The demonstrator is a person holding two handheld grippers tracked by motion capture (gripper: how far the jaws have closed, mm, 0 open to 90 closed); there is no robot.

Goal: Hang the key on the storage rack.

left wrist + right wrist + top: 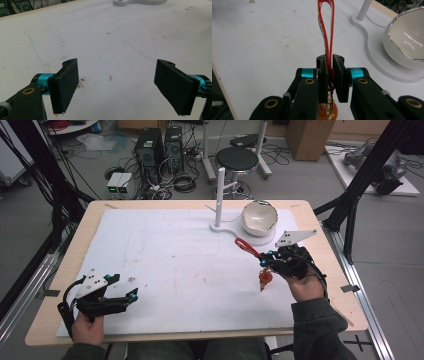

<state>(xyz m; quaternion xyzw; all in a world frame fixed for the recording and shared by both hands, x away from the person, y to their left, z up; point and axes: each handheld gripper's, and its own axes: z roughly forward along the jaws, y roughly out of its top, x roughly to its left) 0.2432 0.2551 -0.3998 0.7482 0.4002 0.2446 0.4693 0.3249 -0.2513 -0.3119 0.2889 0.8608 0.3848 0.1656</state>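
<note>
- Left gripper (131, 295) low over the near left part of the white mat (175, 270), held in the left hand (87, 327); pointing right, along the near edge.
- In the left gripper view (116, 85), jaws spread wide apart, nothing between them; only stained mat beyond, with a small reddish speck (110, 78) on it.
- Right gripper (266, 260) over the right side of the mat, held in the right hand (305, 287), grey plate (295, 237) on top.
- In the right gripper view (330, 75), jaws pressed together on a red ribbon (325, 30); loop of the ribbon sticking out past the jaws toward the far side of the mat.
- In the high view, red ribbon (246, 245) reaching up-left from the jaws, toward the bowl.
- Orange ornament (265, 278) hanging below the right gripper, above the mat; in the right gripper view, just an orange and gold bit (327, 111) under the jaws. Cannot tell whether touching the mat.
- White bowl (259, 218) tilted on a flat white stand base (250, 236) at the far right of the mat, opening toward the person; rim silvery in the right gripper view (407, 32).
- White post (220, 195) upright on the same base, left of the bowl.
- Table (65, 265) wooden at the edges around the mat.
</note>
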